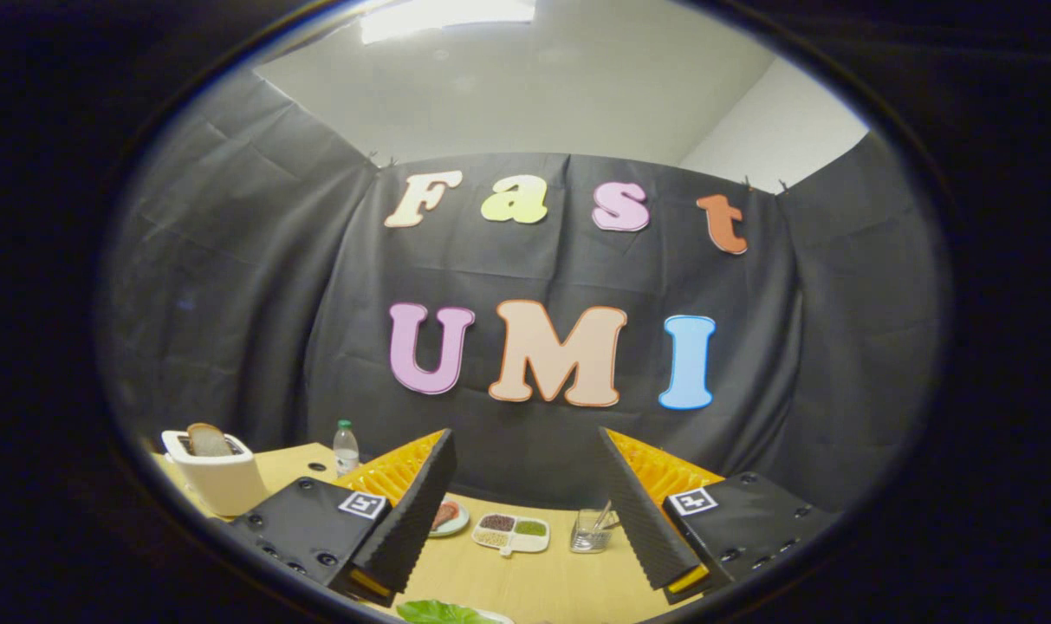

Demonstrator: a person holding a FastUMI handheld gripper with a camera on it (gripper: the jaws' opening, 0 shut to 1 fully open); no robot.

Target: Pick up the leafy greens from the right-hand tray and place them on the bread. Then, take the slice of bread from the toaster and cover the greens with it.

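Observation:
My gripper (525, 511) is open above the wooden table (542, 581), with nothing between its fingers. The leafy greens (438, 613) lie close below, just short of the left finger, partly cut off. A white toaster (217, 472) stands far off to the left of the left finger, with a slice of bread (206, 440) sticking up out of its slot. A small plate (449, 517) with reddish food on it sits beyond the left finger; I cannot tell whether bread lies on it.
A white divided dish (512, 532) with dark, green and pale fillings lies between the fingers, farther along the table. To its right stands a clear glass (593, 530) holding utensils. Near the toaster a small plastic bottle (346, 447) stands against the booth's black cloth wall.

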